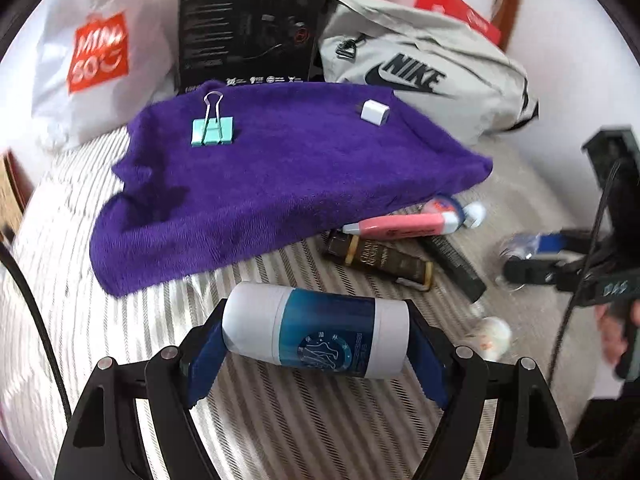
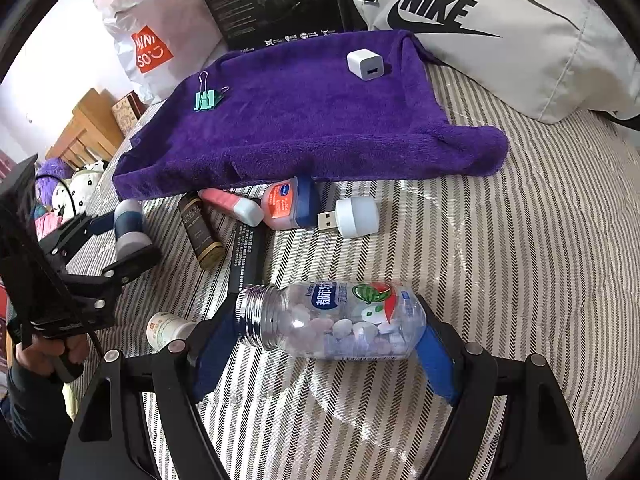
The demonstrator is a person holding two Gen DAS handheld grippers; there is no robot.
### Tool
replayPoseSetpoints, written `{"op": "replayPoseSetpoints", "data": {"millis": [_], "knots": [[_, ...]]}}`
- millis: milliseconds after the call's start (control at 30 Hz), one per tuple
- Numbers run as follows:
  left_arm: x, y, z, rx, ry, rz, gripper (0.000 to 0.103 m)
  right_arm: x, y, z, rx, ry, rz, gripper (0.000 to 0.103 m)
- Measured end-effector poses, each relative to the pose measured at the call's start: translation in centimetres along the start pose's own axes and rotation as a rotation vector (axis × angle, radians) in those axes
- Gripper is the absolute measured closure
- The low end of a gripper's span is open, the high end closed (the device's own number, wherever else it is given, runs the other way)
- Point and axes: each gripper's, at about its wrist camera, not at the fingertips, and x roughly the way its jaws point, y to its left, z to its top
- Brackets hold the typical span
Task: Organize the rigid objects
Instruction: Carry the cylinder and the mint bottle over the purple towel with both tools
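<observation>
And there it was: the left gripper (image 1: 316, 344) had its blue-padded fingers (image 1: 206, 354) clamped on the two ends of a white cylinder with a teal band (image 1: 316, 332), carried sideways just above the striped bedcover (image 1: 280, 412), near the front edge of the purple towel (image 1: 272, 176). Over on the right, the right gripper (image 2: 328, 340) pinched a clear candy bottle (image 2: 332, 322) end to end, the bottle lying crosswise, lidless, its threaded neck pointing left, pale sweets inside.

On the towel sat a mint binder clip (image 1: 212, 128) at far left and a white charger cube (image 2: 366, 64) at far right, well apart. Along the towel's near edge lay a cluster on the cover: a pink highlighter (image 2: 232, 202), an orange-labelled jar with a blue cap (image 2: 290, 206) partly tucked under the towel, and a white USB light (image 2: 354, 216) just to its right. A dark brown bottle with gold trim (image 2: 202, 232) and a flat black bar (image 2: 248, 260) lay nearer, and a small white cap (image 2: 166, 330) rested beside the right gripper's left finger.

Behind the towel stood a black box (image 1: 252, 24), a white MINISO bag (image 1: 96, 52) to the left, a grey Nike bag (image 2: 500, 28) to the right.
</observation>
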Motion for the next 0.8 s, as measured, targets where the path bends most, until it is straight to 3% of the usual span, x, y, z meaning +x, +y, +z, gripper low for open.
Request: {"op": "replayPoseSetpoints", "data": {"millis": [400, 800], "knots": [[-1.6, 1.0, 1.2, -0.076, -0.051, 0.022, 0.024, -1.0, -0.1, 0.4, -0.019, -0.014, 0.003, 0.022], [-3.1, 1.9, 3.8, -0.102, -0.1, 0.055, 0.024, -3.4, 0.6, 3.5, -0.066, -0.074, 0.009, 0.022]]}}
